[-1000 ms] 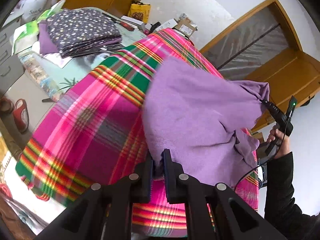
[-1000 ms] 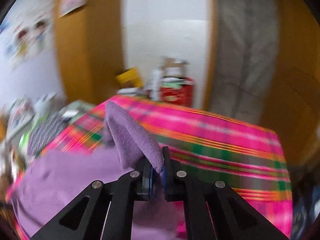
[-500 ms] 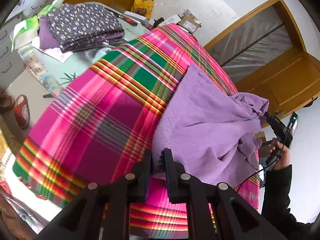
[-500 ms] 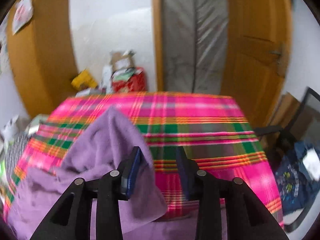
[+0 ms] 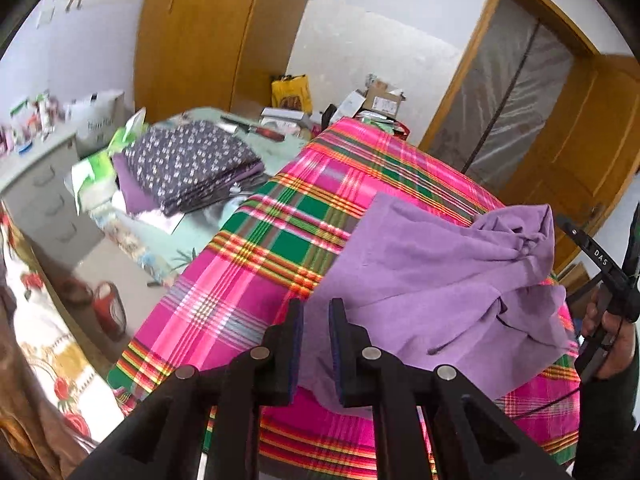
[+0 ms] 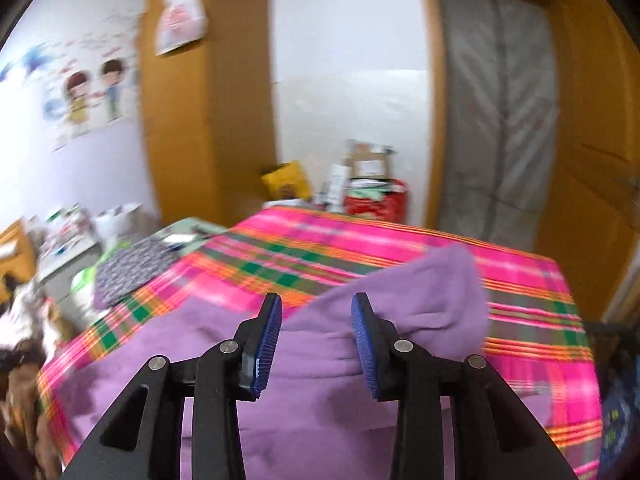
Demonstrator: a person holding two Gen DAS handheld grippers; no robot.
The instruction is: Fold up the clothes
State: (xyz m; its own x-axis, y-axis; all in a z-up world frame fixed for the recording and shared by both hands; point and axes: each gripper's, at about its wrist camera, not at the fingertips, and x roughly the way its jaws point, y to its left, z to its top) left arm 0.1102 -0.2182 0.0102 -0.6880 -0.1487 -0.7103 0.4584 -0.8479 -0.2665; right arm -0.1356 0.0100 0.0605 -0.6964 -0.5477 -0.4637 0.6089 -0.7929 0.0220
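Observation:
A purple fleece garment (image 5: 432, 280) lies rumpled on the table covered by a pink plaid cloth (image 5: 248, 288). My left gripper (image 5: 315, 340) is at the garment's near corner, its pads narrowly apart with purple fabric filling the gap. In the right wrist view my right gripper (image 6: 317, 304) stands open, its blue pads wide apart, above the garment (image 6: 400, 304) and touching none of it. The left wrist view shows the right gripper (image 5: 598, 216) at the far right edge, held by a hand (image 5: 608, 328), just beside the garment's bunched peak.
A folded stack of dark flowered clothes (image 5: 188, 164) rests on a side table to the left, also seen as the stack (image 6: 136, 264). Boxes and a yellow bag (image 5: 290, 90) stand behind the table. A wooden door (image 6: 592, 160) is at the right, a red slipper (image 5: 110, 308) on the floor.
My right gripper opened and let go of the raised purple fold, which dropped onto the table. My left gripper rose and tilted up, its jaws a little wider, the cloth still between them.

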